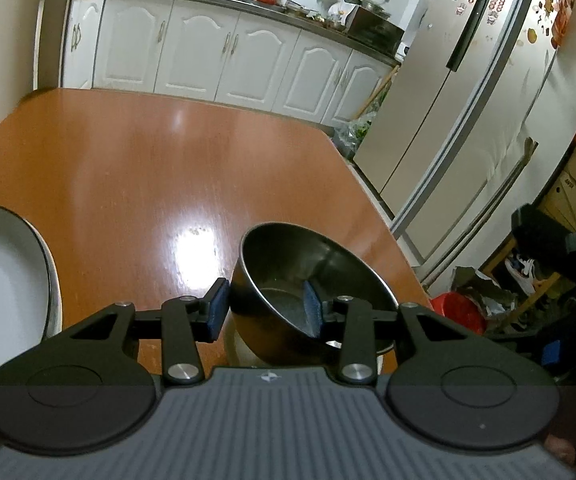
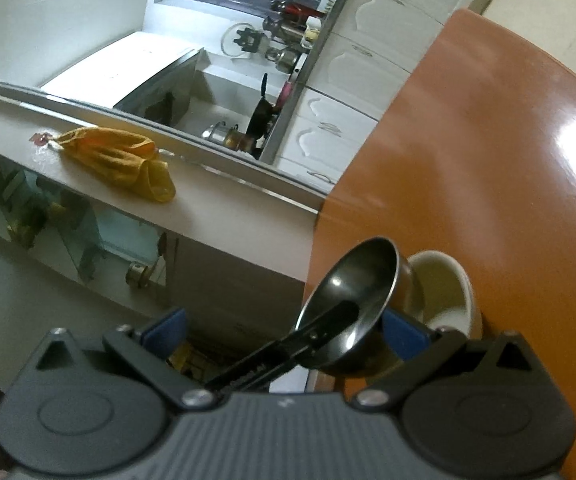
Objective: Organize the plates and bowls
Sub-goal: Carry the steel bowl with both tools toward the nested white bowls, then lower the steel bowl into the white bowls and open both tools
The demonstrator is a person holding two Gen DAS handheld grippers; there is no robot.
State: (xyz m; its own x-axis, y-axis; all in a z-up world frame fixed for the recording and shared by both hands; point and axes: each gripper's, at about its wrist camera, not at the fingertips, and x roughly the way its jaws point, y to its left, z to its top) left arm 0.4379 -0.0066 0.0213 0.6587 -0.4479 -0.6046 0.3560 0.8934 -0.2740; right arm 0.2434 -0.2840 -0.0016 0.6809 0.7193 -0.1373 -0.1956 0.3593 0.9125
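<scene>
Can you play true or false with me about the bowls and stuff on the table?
1. The shiny dark steel bowl leans tilted on a cream round bowl. True.
2. The yellow crumpled cloth is inside the steel bowl. False: it lies on the pale counter, away from the bowls.
3. One finger of the left gripper reaches inside the steel bowl, the other stays outside. True.
4. The white plate with a dark rim sits on top of the steel bowl. False: it lies apart on the glossy orange-brown table.

Left wrist view tilted down, right view rolled sideways, both close on steel bowl [image 1: 311, 280]
</scene>
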